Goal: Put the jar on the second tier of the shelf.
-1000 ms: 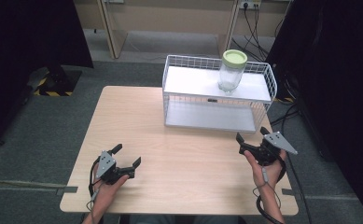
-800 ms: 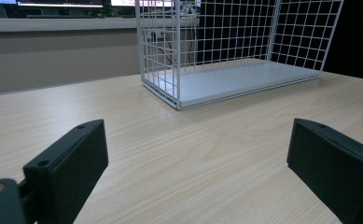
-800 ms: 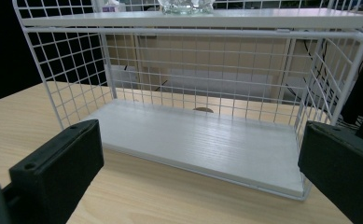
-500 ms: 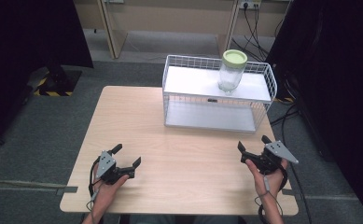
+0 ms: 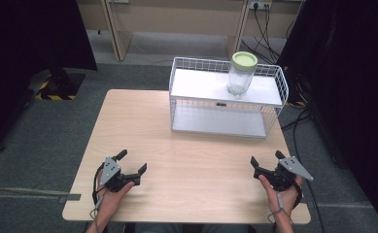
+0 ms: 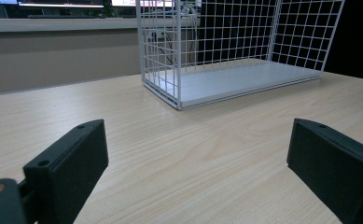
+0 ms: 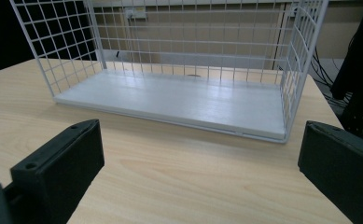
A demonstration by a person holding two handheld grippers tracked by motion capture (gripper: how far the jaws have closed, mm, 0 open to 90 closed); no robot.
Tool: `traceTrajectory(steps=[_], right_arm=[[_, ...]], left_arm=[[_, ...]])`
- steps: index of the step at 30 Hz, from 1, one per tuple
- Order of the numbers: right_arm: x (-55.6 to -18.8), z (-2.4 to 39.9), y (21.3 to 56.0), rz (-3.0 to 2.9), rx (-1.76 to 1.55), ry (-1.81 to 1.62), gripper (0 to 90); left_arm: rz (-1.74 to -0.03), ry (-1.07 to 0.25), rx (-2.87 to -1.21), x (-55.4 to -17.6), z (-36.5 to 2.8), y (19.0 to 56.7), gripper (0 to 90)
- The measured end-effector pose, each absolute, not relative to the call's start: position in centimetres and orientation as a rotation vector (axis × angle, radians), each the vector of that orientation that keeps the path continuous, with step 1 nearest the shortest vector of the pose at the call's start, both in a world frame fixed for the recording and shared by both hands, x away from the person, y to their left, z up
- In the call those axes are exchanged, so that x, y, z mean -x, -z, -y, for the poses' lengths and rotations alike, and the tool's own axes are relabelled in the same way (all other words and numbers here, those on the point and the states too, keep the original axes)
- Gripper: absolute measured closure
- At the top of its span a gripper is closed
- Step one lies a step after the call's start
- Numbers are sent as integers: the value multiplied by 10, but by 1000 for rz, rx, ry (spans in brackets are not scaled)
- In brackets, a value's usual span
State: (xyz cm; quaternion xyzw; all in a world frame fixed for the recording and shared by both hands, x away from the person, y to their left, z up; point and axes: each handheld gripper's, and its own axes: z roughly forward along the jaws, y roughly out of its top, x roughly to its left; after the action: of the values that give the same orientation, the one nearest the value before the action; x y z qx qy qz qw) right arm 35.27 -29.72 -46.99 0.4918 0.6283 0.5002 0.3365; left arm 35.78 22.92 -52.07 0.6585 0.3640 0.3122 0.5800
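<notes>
While both hands rest near the front edge of the bench point(image 5: 191, 141), the left tool point(image 5: 130, 162) lies toward the front left corner with its jaws spread apart and nothing between them. Toward the front right corner the right tool point(image 5: 264, 162) also has its jaws wide apart and empty, the person's hand wrapped round its grip. Each trails a cable back toward the front edge. Bare wood lies between the two tools and ahead of them, so nothing stands between either tool and what lies farther back. Toward the back right of the bench stands a white wire rack point(image 5: 224, 104) with a low shelf and a top shelf; in both gripper views its low shelf lies bare behind the open jaws. On the top shelf, toward its right end, a glass jar point(image 5: 240, 77) stands upright with a pale green lid point(image 5: 245, 59) on, well apart from both tools.
</notes>
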Motion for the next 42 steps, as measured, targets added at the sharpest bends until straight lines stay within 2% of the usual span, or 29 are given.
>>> traceTrajectory(steps=[42], right_arm=[[-329,329,511,-1598,-1397,-1215,9]], left_arm=[[-854,-728,-1531,-358,-229,521,45]])
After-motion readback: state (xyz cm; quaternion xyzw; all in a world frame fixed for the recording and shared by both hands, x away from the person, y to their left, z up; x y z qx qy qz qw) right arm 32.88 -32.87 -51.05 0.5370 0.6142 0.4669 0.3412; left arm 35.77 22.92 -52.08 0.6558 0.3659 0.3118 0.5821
